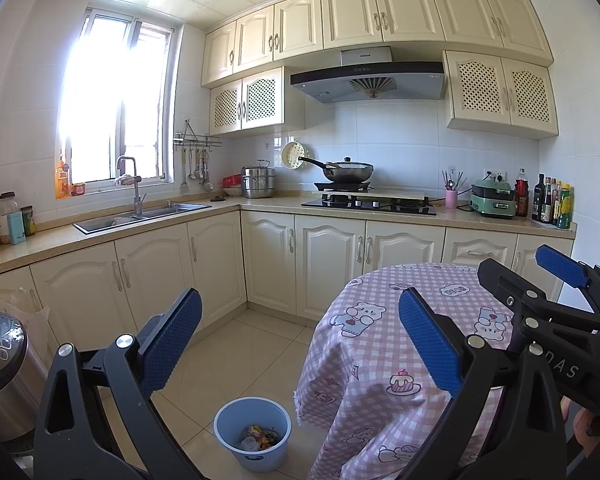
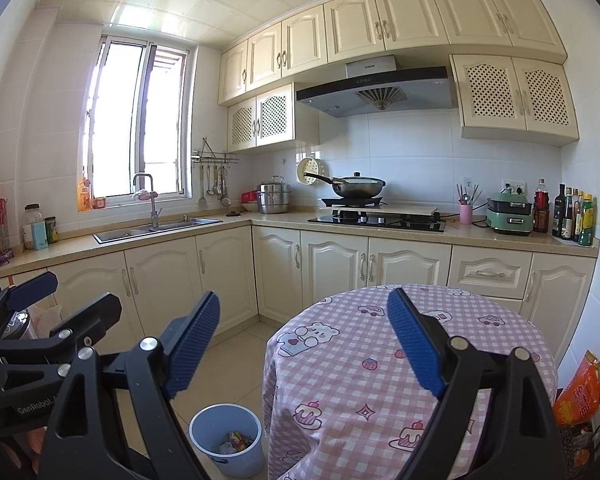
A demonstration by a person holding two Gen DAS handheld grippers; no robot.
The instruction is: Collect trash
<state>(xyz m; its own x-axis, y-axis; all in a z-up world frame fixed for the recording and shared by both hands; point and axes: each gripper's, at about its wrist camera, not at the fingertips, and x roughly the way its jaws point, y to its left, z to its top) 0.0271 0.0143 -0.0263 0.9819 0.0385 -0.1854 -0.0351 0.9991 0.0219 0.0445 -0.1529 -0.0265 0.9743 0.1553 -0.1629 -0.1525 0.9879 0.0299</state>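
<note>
My left gripper [image 1: 300, 344] & right gripper [image 2: 304, 344] both gape wide, nothing between the pads. Light-blue round plastic bin [image 1: 253, 436] on floor tiles beside pink checked tablecloth table [image 2: 380, 380], crumpled colourful trash [image 1: 260, 438] inside. Cream cabinets [image 1: 328, 264] behind.

A round desk [image 2: 380, 360] stood under a pink checked cloth [image 1: 380, 360] printed with bears and cakes; nothing lay on the cloth's top that could be seen. Just beside it on the pale tiled floor [image 1: 268, 344] stood a blue bin [image 1: 253, 436] with crumpled wrappers in its bottom. Along the walls ran a beige desk [image 2: 284, 221] carrying a steel sink [image 2: 156, 229], a steamer pot [image 2: 274, 198], a black hob [image 2: 376, 221], a pink cup [image 2: 465, 213], a green cooker [image 2: 510, 216] and a row of bottles [image 2: 572, 216].
</note>
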